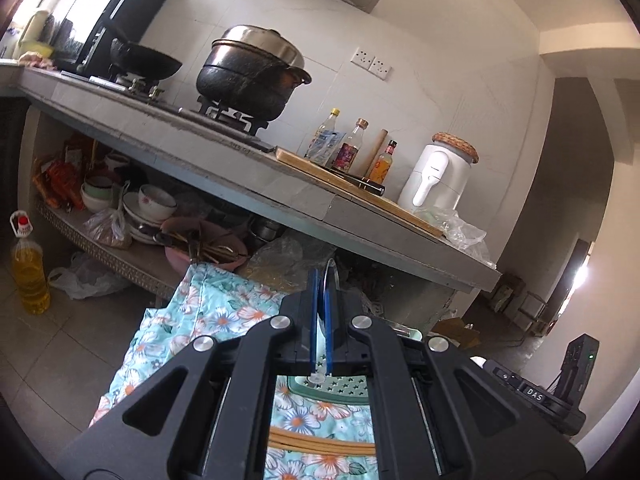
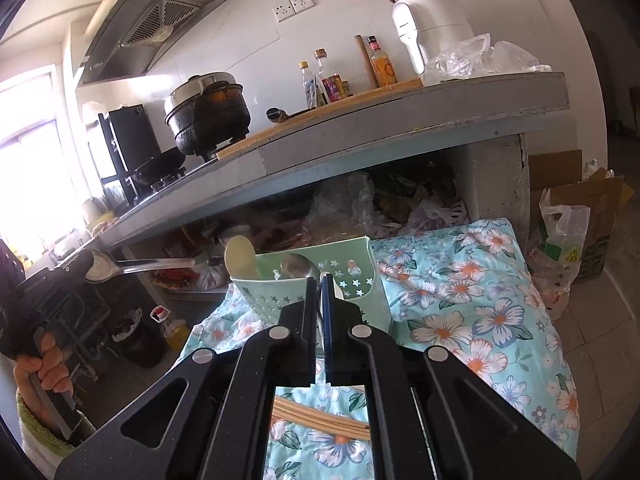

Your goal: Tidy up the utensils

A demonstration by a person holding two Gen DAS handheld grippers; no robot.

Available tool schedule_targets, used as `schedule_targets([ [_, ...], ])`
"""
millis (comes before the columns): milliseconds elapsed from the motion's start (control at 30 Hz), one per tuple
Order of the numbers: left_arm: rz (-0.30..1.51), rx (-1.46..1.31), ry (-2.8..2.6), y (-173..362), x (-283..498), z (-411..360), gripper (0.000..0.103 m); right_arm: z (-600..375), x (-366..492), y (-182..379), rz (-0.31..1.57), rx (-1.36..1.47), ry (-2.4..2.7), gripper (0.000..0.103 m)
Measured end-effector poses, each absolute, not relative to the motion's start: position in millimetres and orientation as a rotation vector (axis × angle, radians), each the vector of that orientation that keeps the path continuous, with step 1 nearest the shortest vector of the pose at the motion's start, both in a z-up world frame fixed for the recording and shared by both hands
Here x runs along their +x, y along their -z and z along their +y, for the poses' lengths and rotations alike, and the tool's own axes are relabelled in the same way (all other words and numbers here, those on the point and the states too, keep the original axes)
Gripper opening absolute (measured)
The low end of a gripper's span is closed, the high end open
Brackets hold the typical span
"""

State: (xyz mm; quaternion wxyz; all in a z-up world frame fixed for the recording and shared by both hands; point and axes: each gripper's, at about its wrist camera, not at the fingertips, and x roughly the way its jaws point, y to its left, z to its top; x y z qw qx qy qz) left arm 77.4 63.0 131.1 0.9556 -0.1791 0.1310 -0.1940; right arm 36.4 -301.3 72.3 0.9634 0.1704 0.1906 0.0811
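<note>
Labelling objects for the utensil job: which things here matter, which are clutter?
Job: metal spoon, green basket, chopsticks, wooden spoon, white utensil.
Clutter: black pot, wok, air fryer, sauce bottles, oil bottle.

Chopsticks [image 2: 320, 420] half-hidden behind tool [image 2: 320, 292]
</note>
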Motion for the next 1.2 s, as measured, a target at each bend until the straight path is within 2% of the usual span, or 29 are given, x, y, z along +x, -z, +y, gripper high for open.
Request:
schedule_targets([
  [367,0.197,0.07,0.234,-145.7,104.1,-30.8,0.001,-308.7,32.5,-68.9,0.378,0.365,-0.185,0.003],
  [667,0.288,0.263,0.218,-120.7,136.4,-74.7,0.002,-309.7,34.7,-65.0,0.393,0.364,-0.197,0.003],
  [933,0.354,0.235,0.275,-106.1,163.5,-88.5,0.003,-308.6,37.0,-61.0,0.406,0.363,-0.197,0.003],
  [1167,0.442,-0.05,0.471,-99.7,182.5,-61.7,0.01,-310.1,41.1,-58.4,0.415,0.366,-0.187,0.003],
  [1200,0.447,-0.096,0.492,-98.6,184.4,-56.2,0.015,-310.1,41.3,-58.0,0.417,0.365,-0.185,0.003],
])
